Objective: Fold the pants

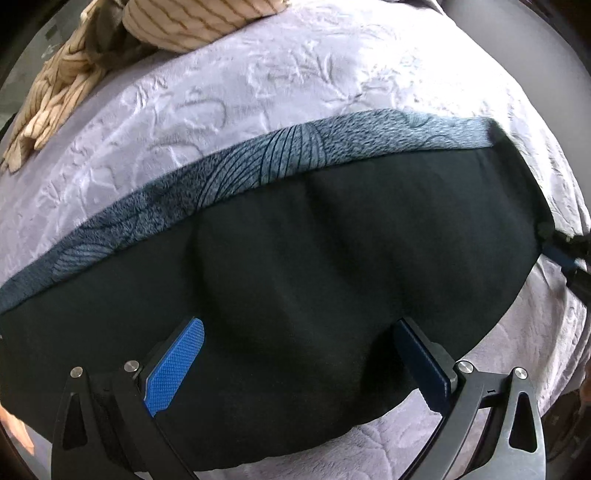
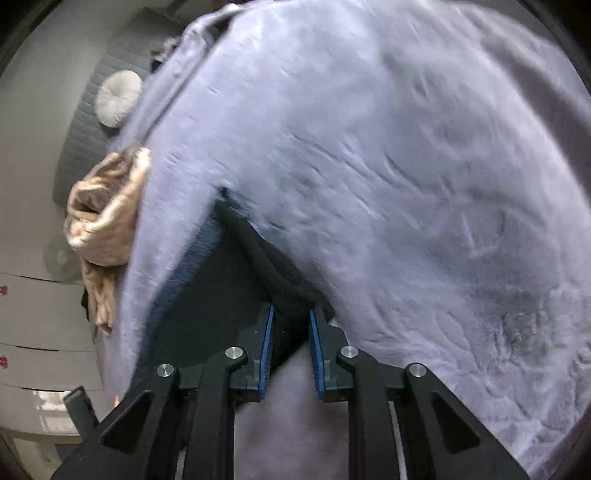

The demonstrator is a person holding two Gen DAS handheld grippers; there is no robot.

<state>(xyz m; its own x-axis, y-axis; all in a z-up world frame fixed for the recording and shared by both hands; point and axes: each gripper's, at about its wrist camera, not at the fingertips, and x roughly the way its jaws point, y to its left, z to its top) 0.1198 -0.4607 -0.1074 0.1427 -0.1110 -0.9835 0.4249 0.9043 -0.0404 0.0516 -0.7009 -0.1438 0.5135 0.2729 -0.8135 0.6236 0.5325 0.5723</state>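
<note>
Right gripper [image 2: 291,314] pinching pants [image 1: 295,258] edge; left gripper [image 1: 295,354] released above. Soft, limp, light fleece: sags, so grab seams or corners.

The pants [image 1: 332,258] are black outside, with a grey-blue leaf-patterned fleece lining. They lie on a pale lilac embossed blanket [image 1: 258,74], near a beige cloth [image 1: 184,26] with thin dark stripes.
</note>
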